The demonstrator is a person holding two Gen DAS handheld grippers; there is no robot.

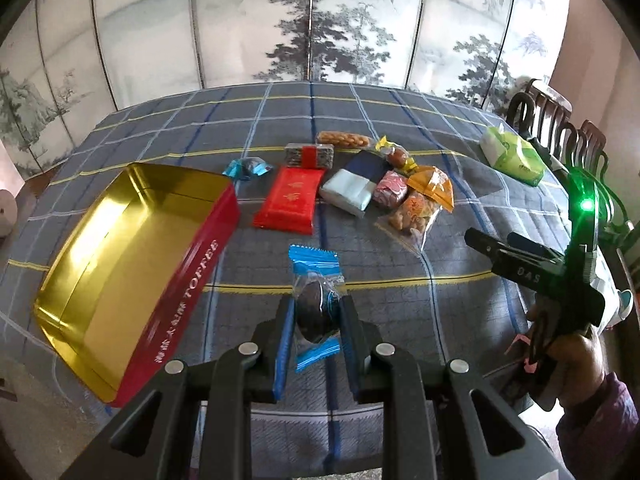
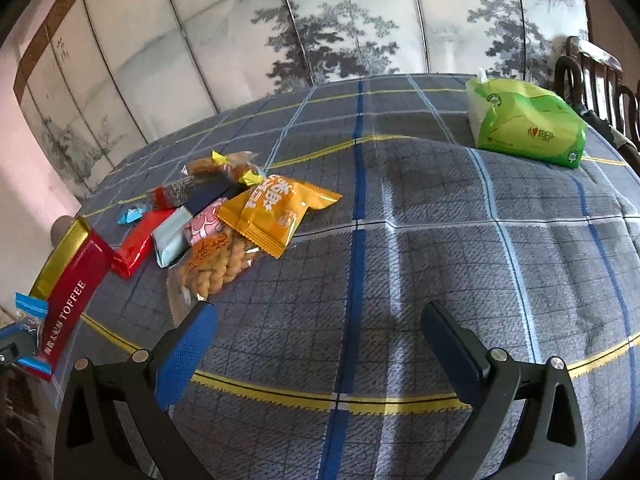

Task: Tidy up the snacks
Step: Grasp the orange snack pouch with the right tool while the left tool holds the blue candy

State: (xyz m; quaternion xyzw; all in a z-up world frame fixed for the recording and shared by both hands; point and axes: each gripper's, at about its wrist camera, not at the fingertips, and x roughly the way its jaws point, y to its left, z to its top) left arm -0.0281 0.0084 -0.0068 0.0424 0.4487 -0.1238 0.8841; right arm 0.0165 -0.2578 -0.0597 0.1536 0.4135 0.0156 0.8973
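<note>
Lying mid-frame on the plaid-covered table (image 1: 400, 312), a cluster of about nine wrapped snacks (image 1: 352, 184) is seen, with one green tissue pack (image 1: 514, 156) at upper right. One open red toffee tin (image 1: 132, 256), gold inside, fills the left. A dark round cake in a clear, blue-ended wrapper (image 1: 318, 308) is clamped by the left gripper (image 1: 316, 320) at lower centre. The right gripper (image 2: 320, 344) is held with jaws spread, nothing between them.

Glossy metal tin (image 1: 132, 240), woven tablecloth (image 2: 400, 240).
</note>
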